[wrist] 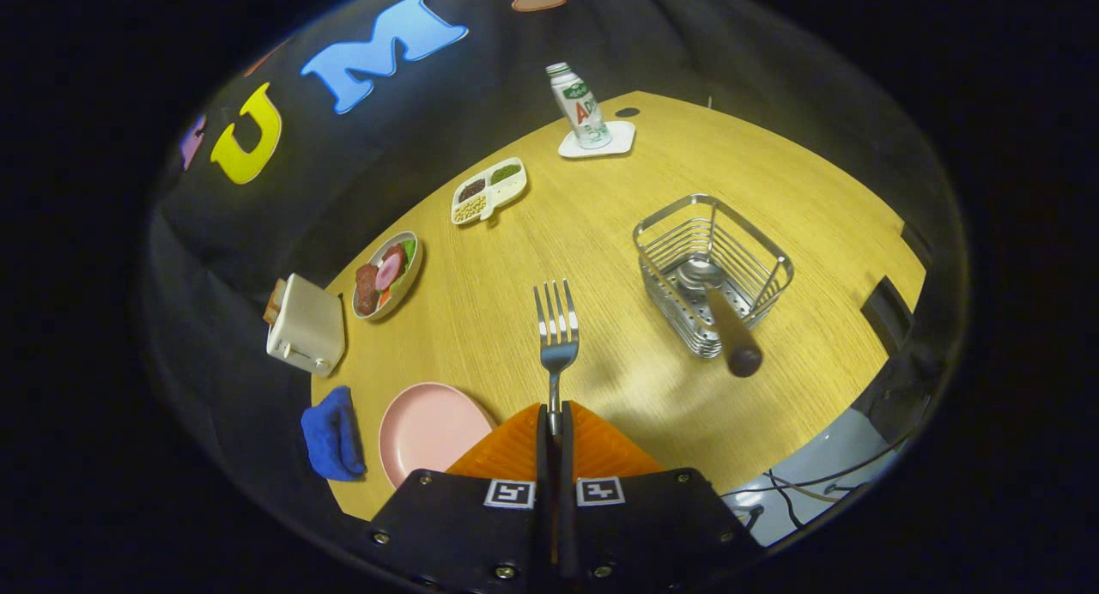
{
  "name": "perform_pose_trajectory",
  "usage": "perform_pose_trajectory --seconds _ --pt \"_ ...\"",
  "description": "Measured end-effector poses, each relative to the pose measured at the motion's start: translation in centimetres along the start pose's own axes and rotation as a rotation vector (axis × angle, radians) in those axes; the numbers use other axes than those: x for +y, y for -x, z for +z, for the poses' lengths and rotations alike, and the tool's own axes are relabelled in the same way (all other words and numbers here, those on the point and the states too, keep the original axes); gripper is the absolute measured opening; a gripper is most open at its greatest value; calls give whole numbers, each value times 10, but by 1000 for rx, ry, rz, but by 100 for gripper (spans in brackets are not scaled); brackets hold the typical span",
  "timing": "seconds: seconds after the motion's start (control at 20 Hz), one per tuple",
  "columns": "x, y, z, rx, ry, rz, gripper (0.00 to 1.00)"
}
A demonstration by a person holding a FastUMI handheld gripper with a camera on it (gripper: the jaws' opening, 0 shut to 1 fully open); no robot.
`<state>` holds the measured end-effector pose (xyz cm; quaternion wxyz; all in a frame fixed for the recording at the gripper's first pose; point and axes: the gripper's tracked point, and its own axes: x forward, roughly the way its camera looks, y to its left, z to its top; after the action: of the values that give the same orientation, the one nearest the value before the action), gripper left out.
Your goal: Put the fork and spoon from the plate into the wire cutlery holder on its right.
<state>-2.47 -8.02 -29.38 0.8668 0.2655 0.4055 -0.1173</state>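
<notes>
Gripper raised above the table, tilted down and forward, fingers pressed together on the fork handle. Fork held clear of the tabletop, sticking straight out ahead of the fingers, tines pointing away, shadow cast on the wood to its right. Handle end hidden between the fingers.

Plate pink, bare, lying just left of the fingers and below them. Blue cloth beside the plate, on its far-left side.

Holder of wire standing upright ahead and to the right of the fork, well apart from it. Spoon already inside, bowl down against the holder's floor, dark handle leaning out over the near rim toward the gripper.

Toaster left of the fork with bread showing in a slot. Bowl of mixed food just beyond the toaster. Divided tray farther back, three compartments filled. Bottle upright on a white coaster near the far edge of the table.

Cables on pale floor past the table's right corner.
</notes>
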Motion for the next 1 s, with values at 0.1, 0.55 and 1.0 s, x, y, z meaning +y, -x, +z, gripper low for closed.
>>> perform_pose_trajectory --seconds 0.1,0.55,1.0 --pt "-13 7 8 -26 -42 -13 4" --pt "-47 24 27 -82 -204 -21 3" --pt "-57 12 36 -18 -281 -33 4"
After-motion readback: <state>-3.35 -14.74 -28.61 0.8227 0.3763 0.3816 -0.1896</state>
